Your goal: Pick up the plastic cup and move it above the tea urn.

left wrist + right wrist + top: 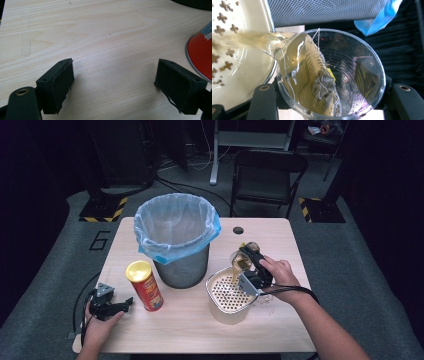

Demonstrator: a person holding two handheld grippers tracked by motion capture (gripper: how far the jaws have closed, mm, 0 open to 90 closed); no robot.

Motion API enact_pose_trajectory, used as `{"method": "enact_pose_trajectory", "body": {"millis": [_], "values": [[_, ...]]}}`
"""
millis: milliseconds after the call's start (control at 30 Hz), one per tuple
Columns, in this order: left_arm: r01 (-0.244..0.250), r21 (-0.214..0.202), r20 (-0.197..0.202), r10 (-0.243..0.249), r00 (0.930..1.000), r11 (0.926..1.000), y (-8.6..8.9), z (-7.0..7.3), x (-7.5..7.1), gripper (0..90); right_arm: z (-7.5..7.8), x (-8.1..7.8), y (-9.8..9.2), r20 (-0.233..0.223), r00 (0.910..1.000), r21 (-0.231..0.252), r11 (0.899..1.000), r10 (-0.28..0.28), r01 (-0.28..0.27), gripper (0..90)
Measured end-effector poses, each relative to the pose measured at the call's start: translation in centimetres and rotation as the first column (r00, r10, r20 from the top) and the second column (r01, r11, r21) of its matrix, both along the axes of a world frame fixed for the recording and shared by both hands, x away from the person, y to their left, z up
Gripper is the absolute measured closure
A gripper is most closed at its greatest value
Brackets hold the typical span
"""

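Note:
My right gripper (248, 261) is shut on a clear plastic cup (332, 72), tipped on its side over a cream strainer container (227, 295). Yellowish tea (249, 40) streams out of the cup onto the perforated insert (227, 50). A wet tea bag (323, 85) with its string lies inside the cup. My left gripper (127, 304) rests on the wooden table (105, 32) at the front left, jaws wide apart and open, nothing between them. A red chip can (144, 285) with a yellow lid stands just right of it, and its base (200, 52) shows in the left gripper view.
A mesh waste bin (177, 242) lined with a blue bag stands at the table's middle back, close to the strainer container. A black folding chair (267, 177) stands beyond the table. A cable hole (238, 230) is in the tabletop at the back right.

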State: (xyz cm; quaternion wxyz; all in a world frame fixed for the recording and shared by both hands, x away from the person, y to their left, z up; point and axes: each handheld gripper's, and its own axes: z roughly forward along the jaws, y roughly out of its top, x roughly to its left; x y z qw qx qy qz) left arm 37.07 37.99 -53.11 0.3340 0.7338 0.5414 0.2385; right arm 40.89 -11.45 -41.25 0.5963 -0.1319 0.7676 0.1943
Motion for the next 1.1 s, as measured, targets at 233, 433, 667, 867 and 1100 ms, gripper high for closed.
{"method": "enact_pose_trajectory", "body": {"millis": [233, 433, 667, 867, 1100], "values": [[0.0, 0.0, 0.0, 0.0, 1.0, 1.0, 0.0, 0.0, 0.0, 15.1, -0.7, -1.4, 1.1, 0.179, 0.9827, -0.179, 0.984, 0.048, -0.015, 36.6], [0.0, 0.0, 0.002, 0.0, 1.0, 1.0, 0.0, 0.0, 0.0, 15.1, -1.2, -2.0, 1.7, 0.268, 0.9568, -0.306, 0.952, 0.112, -0.026, 36.6], [0.0, 0.001, 0.002, 0.0, 1.0, 1.0, 0.0, 0.0, 0.0, 15.1, -1.5, -2.4, 1.9, 0.332, 0.9288, -0.39, 0.92, 0.164, -0.023, 36.7], [0.0, 0.001, 0.002, 0.0, 1.0, 1.0, 0.0, 0.0, 0.0, 15.1, -1.2, -2.6, 1.8, 0.339, 0.9285, -0.365, 0.931, 0.151, -0.018, 36.6], [0.0, 0.001, 0.002, 0.0, 1.0, 1.0, 0.0, 0.0, 0.0, 15.1, -1.4, -2.5, 1.9, 0.332, 0.9303, -0.377, 0.926, 0.156, -0.021, 36.5]]}}
